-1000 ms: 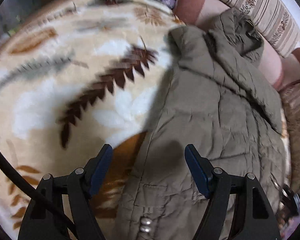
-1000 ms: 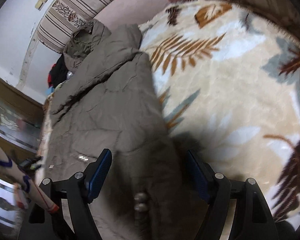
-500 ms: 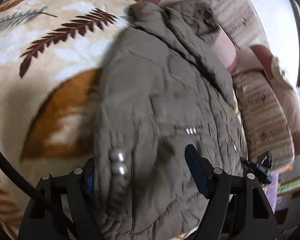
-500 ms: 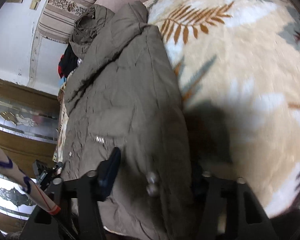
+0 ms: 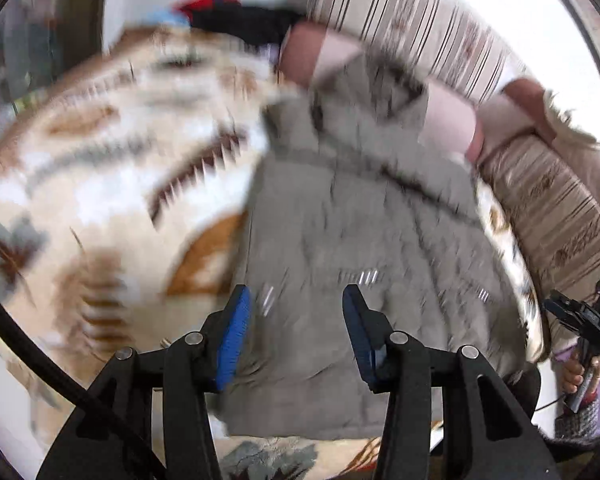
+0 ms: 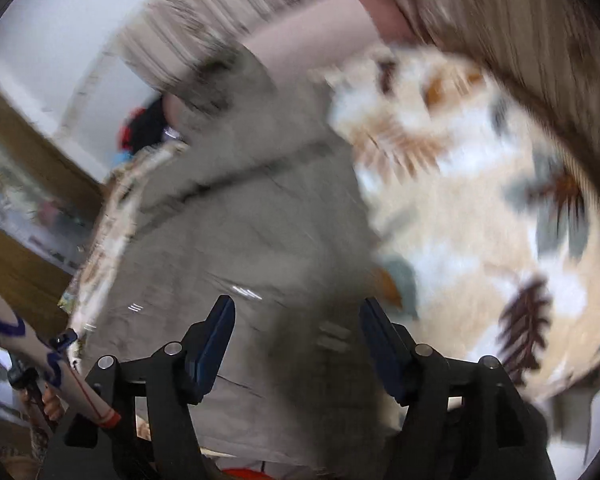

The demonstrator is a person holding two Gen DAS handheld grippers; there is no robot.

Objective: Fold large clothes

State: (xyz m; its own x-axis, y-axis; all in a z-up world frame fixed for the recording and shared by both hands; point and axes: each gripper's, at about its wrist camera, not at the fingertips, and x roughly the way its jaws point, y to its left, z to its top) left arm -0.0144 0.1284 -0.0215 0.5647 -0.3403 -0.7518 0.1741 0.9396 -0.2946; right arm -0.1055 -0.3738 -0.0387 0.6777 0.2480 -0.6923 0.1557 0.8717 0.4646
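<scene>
Jacket (image 5: pixel 364 240) spread flat on a leaf-patterned blanket (image 5: pixel 112 184), both views blurred.

It fills the middle of each frame, with striped cushions (image 5: pixel 416 28) along the upper right and a dark clothes pile (image 5: pixel 240 20) at the top. The left gripper (image 5: pixel 296 320) and right gripper (image 6: pixel 300 336) hover over its lower part, jaws spread apart and empty. The other gripper shows at the right edge of the left view.
</scene>
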